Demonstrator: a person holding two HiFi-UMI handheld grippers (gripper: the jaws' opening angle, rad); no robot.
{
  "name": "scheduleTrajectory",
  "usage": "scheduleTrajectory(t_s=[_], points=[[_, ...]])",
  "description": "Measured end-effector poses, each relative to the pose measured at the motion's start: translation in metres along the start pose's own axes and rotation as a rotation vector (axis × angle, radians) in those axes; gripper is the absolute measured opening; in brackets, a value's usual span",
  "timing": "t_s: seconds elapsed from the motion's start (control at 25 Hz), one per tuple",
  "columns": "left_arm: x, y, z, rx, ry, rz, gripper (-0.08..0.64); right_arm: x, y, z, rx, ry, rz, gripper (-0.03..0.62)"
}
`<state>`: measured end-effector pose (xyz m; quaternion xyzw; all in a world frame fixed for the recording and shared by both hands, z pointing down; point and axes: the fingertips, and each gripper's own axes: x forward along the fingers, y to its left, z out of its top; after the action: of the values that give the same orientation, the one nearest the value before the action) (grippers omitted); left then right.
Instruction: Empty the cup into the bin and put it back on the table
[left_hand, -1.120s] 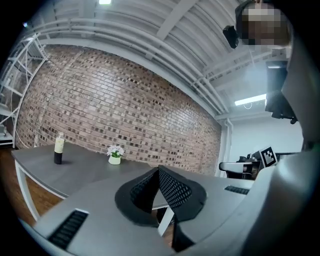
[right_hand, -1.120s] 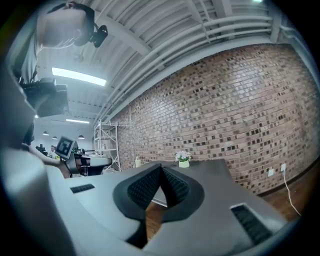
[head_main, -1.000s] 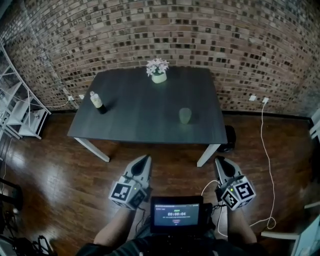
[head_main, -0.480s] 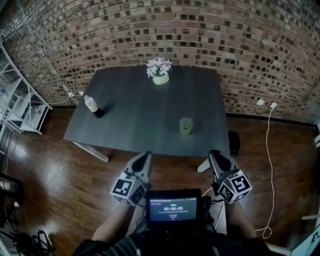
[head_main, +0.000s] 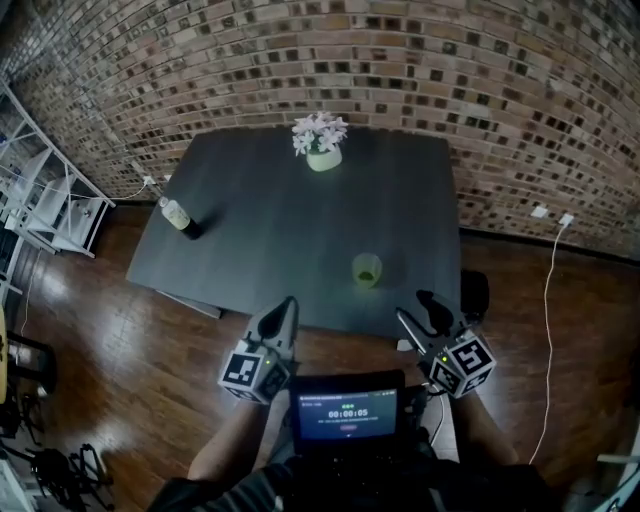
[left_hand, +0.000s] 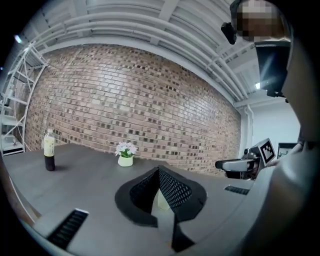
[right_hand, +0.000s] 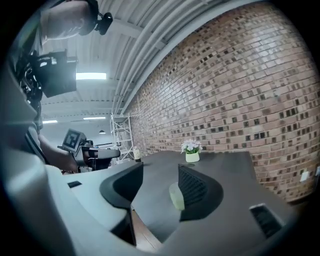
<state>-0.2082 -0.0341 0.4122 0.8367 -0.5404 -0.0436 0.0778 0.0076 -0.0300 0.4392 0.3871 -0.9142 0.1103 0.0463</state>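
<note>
Red-brown brick wall (head_main: 420, 90) at back. Dark grey rectangular counter (head_main: 260, 260) stands against it. Left gripper (head_main: 288, 306) over the near edge, jaws pressed together, empty. Right gripper (head_main: 418, 309) alongside; its jaws have just been opening, now partway apart, holding nothing. White pot of pale flowers (head_main: 321, 140) at far edge. Dark-liquid bottle (head_main: 177, 216) at left. Pale green translucent cup (head_main: 367, 269) upright near the front edge, just ahead of the right gripper and not touching it.

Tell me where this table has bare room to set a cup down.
The wide middle between the bottle, flower pot and green cup is bare, as is the right side of the table past the green cup. Nowhere is crowded.
</note>
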Motion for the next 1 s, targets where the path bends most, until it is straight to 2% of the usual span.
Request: scheduleTrajectory(t_s=[0.16,0.24,0.32,0.68,0.84,0.88,1.0], points=[[0.02,0.009,-0.006,0.013,0.016,-0.013,-0.009,0.016,-0.014,-0.002,0.023,-0.001,0.0,0.227],[0.031,0.017,-0.007,0.017,0.009,-0.014,-0.009,0.027,-0.02,0.0,0.004,0.002,-0.002,0.228],[0.039,0.023,-0.01,0.006,0.017,-0.009,-0.009,0.037,-0.025,-0.001,-0.01,0.027,-0.012,0.27],[0.061,0.034,-0.032,-0.046,0.092,-0.043,-0.009,0.074,-0.041,-0.018,0.008,0.206,-0.053,0.27],[0.077,0.04,-0.045,-0.036,0.127,-0.037,-0.009,0.091,-0.05,-0.037,0.024,0.285,-0.037,0.272],[0.08,0.041,-0.048,-0.037,0.135,-0.038,-0.009,0.096,-0.052,-0.042,0.026,0.31,-0.029,0.304],[0.083,0.043,-0.056,-0.045,0.161,-0.037,-0.009,0.105,-0.054,-0.051,0.015,0.378,-0.011,0.313]])
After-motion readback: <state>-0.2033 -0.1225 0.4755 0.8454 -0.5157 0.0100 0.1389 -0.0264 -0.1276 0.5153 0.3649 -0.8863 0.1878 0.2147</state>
